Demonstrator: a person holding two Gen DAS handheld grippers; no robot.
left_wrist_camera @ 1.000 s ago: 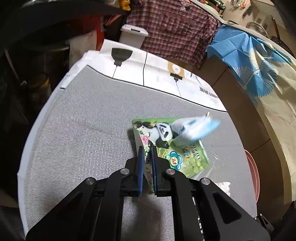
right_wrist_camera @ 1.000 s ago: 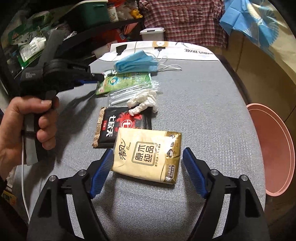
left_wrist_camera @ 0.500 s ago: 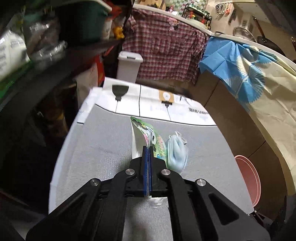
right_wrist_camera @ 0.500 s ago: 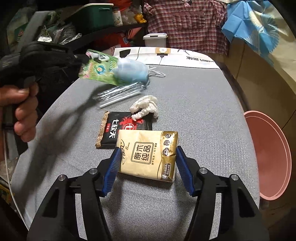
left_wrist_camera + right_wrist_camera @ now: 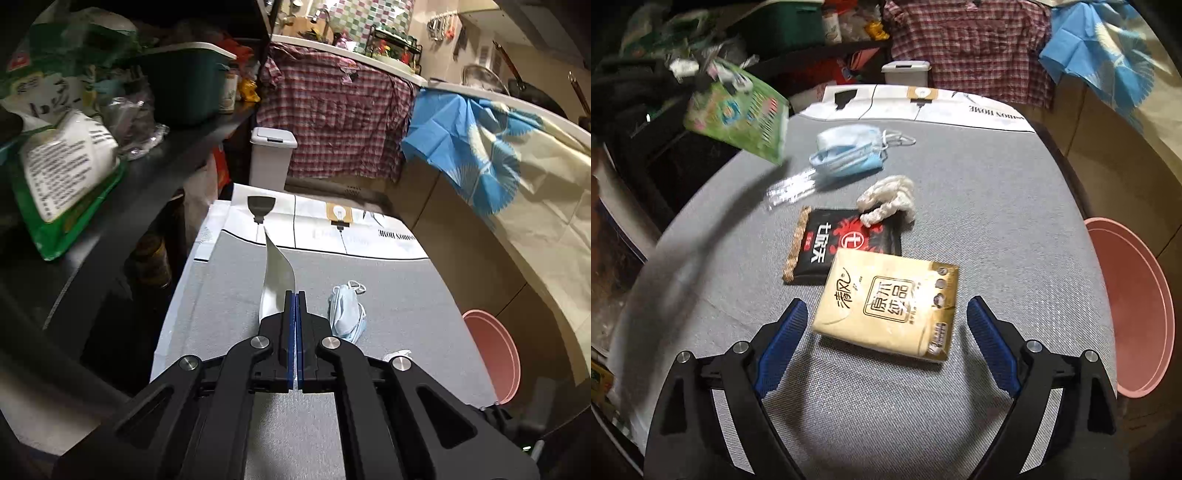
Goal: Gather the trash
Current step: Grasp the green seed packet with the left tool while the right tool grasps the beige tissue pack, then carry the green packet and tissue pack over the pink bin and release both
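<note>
Grey table (image 5: pixel 960 206): mask (image 5: pixel 846 151), crumpled tissue (image 5: pixel 886 199), black packet (image 5: pixel 842 243) beyond tissue pack (image 5: pixel 886 302)

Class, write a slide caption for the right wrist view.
Open right claw straddles a tissue pack while the left claw lifts a green wrapper.

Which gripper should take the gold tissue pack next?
Right. The right gripper is open with the gold tissue pack between its fingers; the left gripper is shut on the green wrapper.
</note>
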